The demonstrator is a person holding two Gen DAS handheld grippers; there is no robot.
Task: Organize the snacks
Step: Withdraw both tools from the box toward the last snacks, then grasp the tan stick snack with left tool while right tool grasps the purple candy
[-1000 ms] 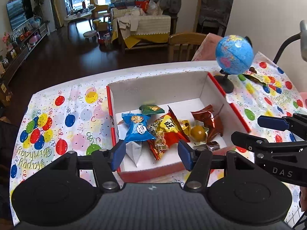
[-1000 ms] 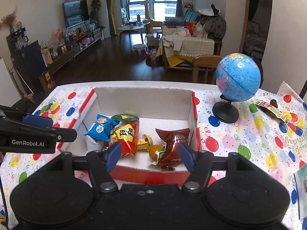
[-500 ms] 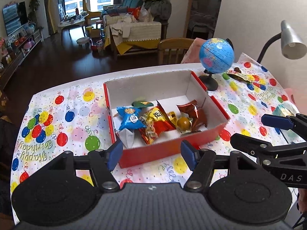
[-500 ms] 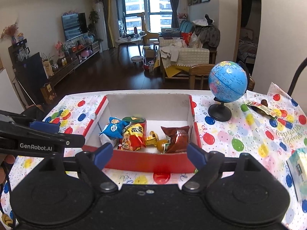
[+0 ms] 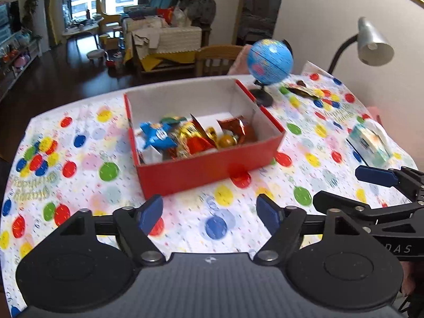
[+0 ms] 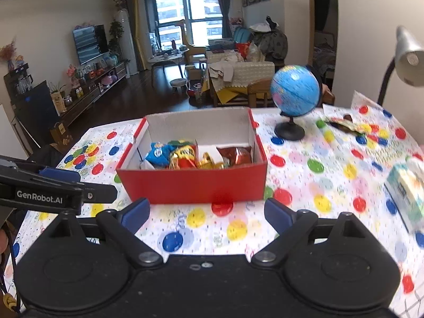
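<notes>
On the desk (image 6: 304, 185), snacks (image 6: 196, 156) sit inside red box (image 6: 193, 185); one wrapper (image 6: 344, 126) near globe (image 6: 295, 90) possibly left. Left gripper (image 5: 209, 213) and right gripper (image 6: 205, 212) fingers opening, empty.

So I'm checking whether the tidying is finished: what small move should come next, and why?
Probably swing the right tongs, opening and empty, toward the loose snack wrapper lying beside the blue globe. The other snacks sit in the red cardboard box, while this one lies on the balloon-print tablecloth outside it.
</notes>
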